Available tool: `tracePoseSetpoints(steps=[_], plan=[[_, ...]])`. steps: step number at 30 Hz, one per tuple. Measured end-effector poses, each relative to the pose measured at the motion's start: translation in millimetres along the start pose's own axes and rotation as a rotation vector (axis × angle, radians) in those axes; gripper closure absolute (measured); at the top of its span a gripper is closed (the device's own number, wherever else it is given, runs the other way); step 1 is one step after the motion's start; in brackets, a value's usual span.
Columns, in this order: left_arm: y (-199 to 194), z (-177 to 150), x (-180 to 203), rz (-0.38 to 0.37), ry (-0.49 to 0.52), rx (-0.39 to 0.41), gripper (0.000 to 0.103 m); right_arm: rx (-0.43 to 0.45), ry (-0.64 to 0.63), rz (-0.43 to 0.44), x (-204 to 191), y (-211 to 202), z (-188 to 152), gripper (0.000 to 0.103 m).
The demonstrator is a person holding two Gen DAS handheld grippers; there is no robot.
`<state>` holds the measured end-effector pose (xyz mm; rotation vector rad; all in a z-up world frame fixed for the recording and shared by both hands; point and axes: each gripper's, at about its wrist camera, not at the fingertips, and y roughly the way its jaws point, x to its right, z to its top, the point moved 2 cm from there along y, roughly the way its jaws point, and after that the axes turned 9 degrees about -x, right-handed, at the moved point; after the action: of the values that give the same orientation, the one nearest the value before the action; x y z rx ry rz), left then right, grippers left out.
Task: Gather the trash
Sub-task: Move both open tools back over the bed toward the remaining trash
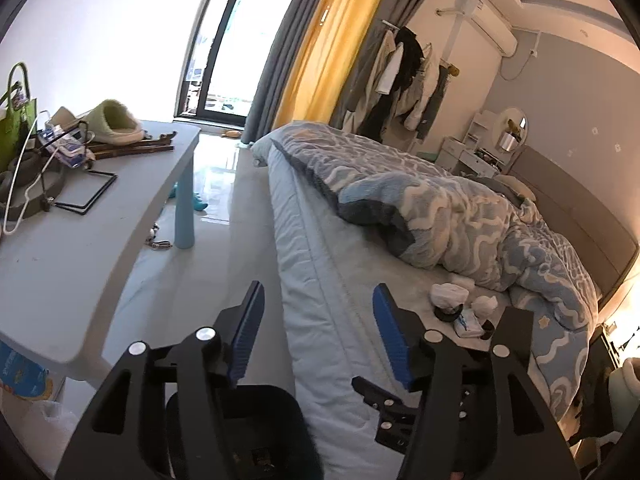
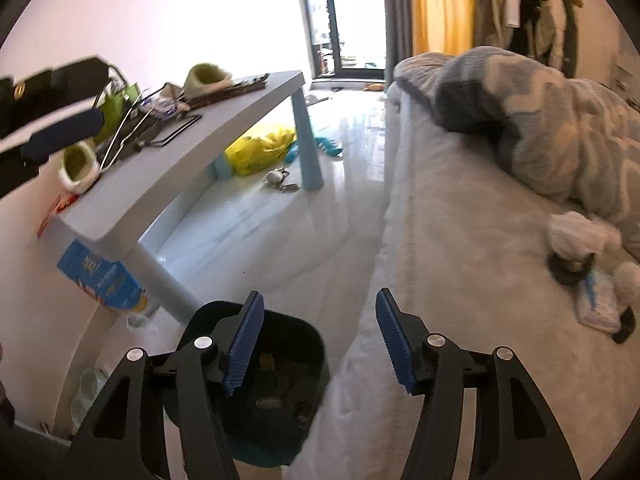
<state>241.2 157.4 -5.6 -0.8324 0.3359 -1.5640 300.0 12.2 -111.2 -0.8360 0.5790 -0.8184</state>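
Beside the bed [image 2: 460, 240], a dark bin [image 2: 280, 380] holds scraps.

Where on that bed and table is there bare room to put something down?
Free: the mattress strip between the bed edge and the quilt, and the table's near end. Crowded: the table's far end, around the slipper, and the tissues beside the quilt.

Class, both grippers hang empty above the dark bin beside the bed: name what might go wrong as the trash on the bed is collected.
1. The crumpled white tissues lie against the rumpled quilt; a pinch may snag fabric.
2. The bin sits tight against the mattress edge, so a drop could land on the floor.
3. The flat tissue pack may not be trash.
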Motion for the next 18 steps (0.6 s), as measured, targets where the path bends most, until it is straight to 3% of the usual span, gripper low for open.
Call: tracePoseSetpoints(steps=[18], plan=[[44.4,-1.5,67.6,-0.053,0.072,-0.026,0.021,0.061,0.122,-0.089,103.5,-43.0,-18.2,0.031]])
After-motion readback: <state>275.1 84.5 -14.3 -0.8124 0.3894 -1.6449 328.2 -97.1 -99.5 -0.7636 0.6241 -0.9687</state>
